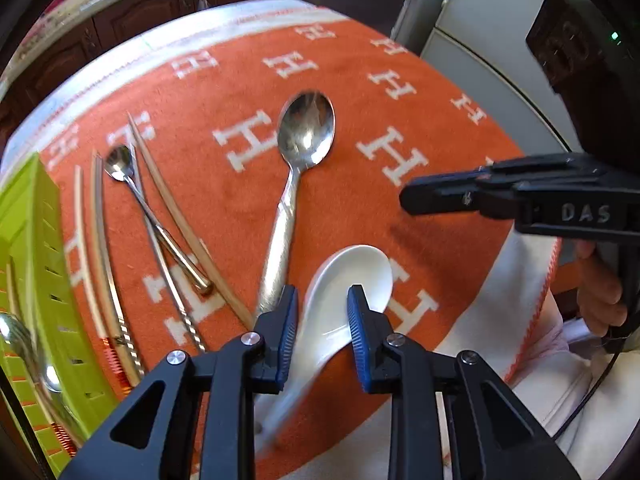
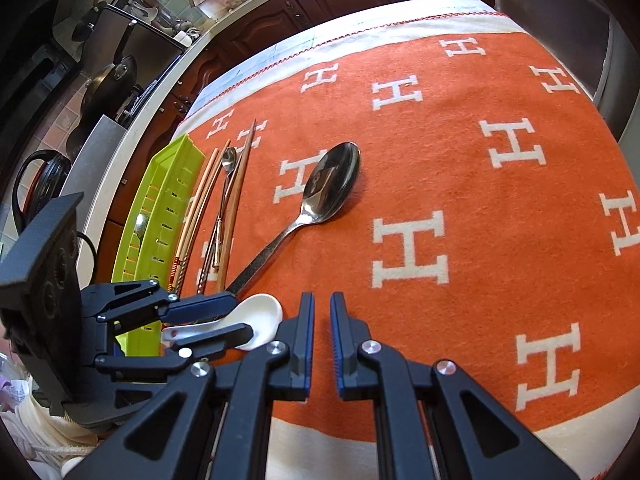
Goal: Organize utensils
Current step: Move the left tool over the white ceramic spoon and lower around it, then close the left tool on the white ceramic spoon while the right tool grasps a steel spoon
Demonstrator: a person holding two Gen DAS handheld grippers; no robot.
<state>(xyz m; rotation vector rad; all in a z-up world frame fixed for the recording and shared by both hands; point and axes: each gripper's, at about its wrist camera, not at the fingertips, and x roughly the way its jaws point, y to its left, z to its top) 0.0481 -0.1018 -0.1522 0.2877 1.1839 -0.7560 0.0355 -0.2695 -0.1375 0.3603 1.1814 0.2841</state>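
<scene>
Your left gripper (image 1: 322, 312) has its fingers spread on either side of the white ceramic soup spoon (image 1: 340, 300), low in the centre of the frame; whether the pads touch it is unclear. Your right gripper (image 2: 322, 320) hovers over the orange cloth (image 2: 460, 152) with its fingers nearly together, holding nothing. The large steel spoon (image 2: 320, 194) lies mid-frame, and the chopsticks (image 2: 234, 196) lie beside the green tray (image 2: 168, 184) at left.
</scene>
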